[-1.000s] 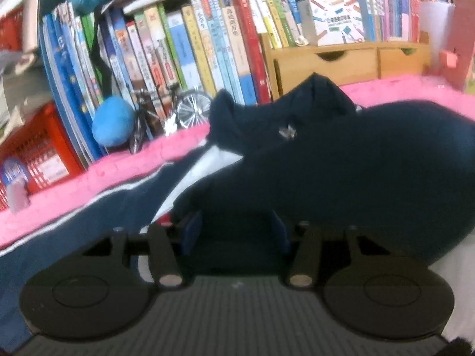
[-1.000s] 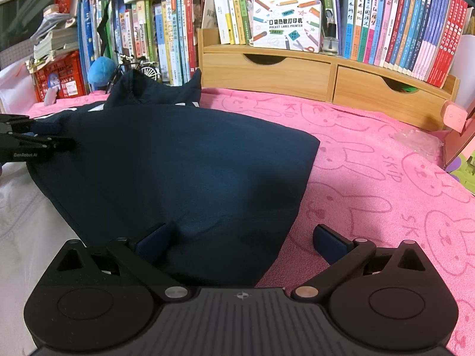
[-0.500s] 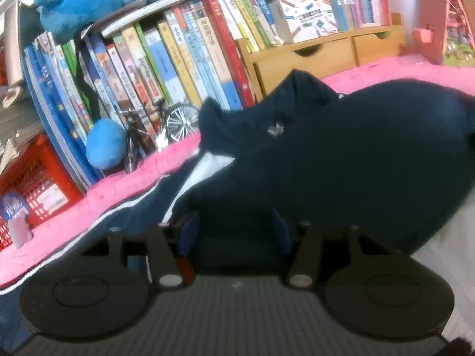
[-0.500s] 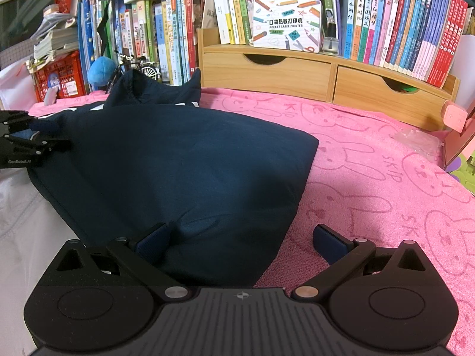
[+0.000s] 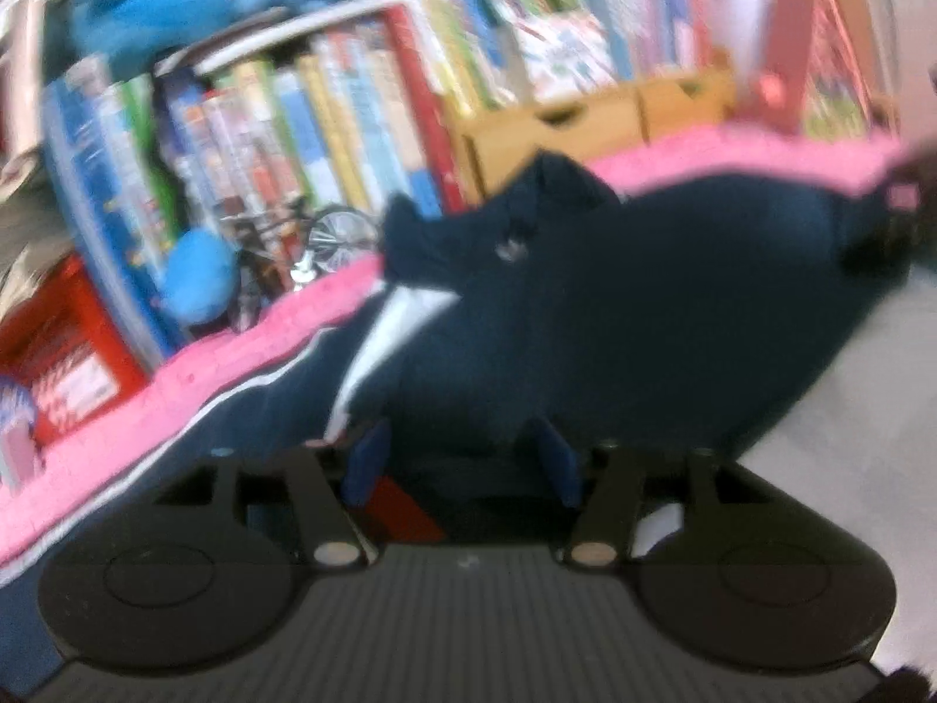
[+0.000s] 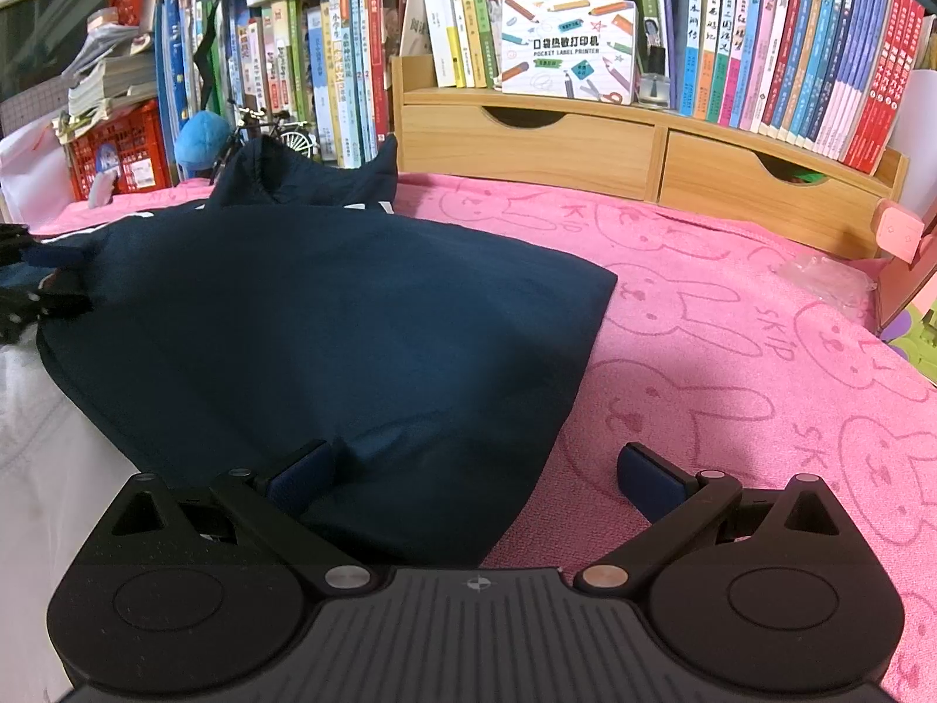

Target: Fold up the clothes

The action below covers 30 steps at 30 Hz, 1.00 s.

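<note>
Left tool [image 5: 462, 457] widened over one navy garment [image 6: 328, 340].

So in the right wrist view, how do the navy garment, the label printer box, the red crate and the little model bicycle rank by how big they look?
1. navy garment, far the largest, though nearest the camera.
2. label printer box.
3. red crate, close to the box and partly hidden, so that order is unsure.
4. model bicycle, smallest.
</note>
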Tool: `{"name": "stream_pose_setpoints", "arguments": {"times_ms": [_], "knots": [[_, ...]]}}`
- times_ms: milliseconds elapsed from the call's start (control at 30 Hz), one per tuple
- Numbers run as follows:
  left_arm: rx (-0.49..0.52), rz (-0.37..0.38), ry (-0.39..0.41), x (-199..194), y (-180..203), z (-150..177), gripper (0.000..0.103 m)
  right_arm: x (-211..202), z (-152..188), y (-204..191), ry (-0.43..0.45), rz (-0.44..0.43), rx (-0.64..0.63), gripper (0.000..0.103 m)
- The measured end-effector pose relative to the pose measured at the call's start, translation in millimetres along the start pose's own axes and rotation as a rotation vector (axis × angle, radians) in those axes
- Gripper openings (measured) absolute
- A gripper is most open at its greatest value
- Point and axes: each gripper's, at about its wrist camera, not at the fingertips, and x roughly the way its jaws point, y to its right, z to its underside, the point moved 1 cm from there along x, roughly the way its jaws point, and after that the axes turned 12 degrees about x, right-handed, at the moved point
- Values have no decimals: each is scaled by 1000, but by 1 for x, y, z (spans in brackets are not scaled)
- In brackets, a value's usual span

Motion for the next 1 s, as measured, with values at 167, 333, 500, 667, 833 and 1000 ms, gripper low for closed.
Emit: {"name": "stream_pose_setpoints", "arguments": {"times_ms": [167,333,500,667,833,1000], "knots": [[-128,-43,92,-24,-3,-12,88,0,0,0,0,-1,-1,103],[-23,-64,49,-7,28,-29,88,0,0,0,0,-1,-1,103],[-30,-147,-104,39,31,-11,91,0,0,0,0,0,-1,103],[-148,-182,-143,44,-3,2,94,0,0,0,-1,0,-1,103],[-301,-136,-170,46,-33,15,102,1,0,0,-1,0,-1,103],[-293,-141,-174,45,-31,11,103,1,0,0,-1,0,-1,103]]}}
